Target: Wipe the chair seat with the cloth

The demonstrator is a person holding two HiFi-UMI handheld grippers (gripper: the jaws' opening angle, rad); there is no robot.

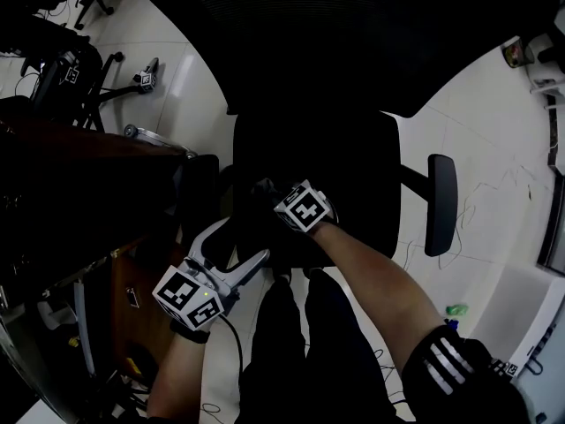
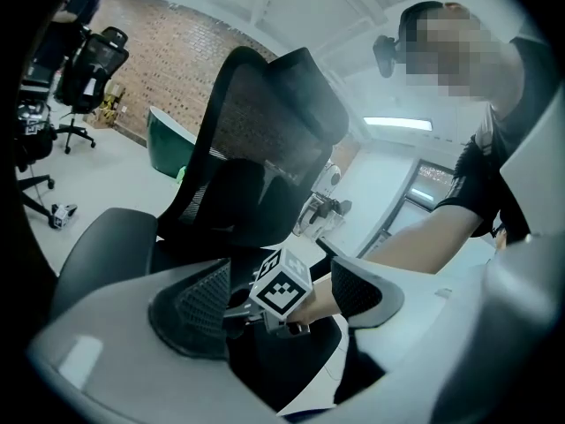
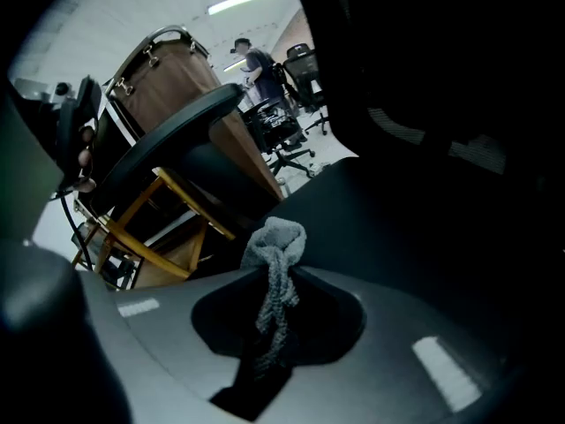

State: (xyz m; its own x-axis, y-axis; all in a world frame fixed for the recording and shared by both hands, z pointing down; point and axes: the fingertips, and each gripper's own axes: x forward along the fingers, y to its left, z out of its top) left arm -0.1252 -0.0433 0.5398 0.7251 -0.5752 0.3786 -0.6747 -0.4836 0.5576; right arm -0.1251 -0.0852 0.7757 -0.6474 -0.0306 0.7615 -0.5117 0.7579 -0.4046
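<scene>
left gripper (image 1: 237, 247) + right gripper (image 1: 265, 191): 2 | cloth (image 3: 275, 237): 1 | near chair (image 1: 353, 166) + far chair (image 2: 97, 51): 2, possibly more in background

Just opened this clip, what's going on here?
A person stands over a black office chair with a pair of tongs in each hand. The right tongs are shut on a bunched grey cloth, held down at the chair seat; whether the cloth touches the seat is hard to tell. The left tongs are open and empty, off the seat's front left edge.

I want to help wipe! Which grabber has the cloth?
The right gripper: the grey cloth is pinched between its jaws. The left gripper is open, holding nothing.
</scene>
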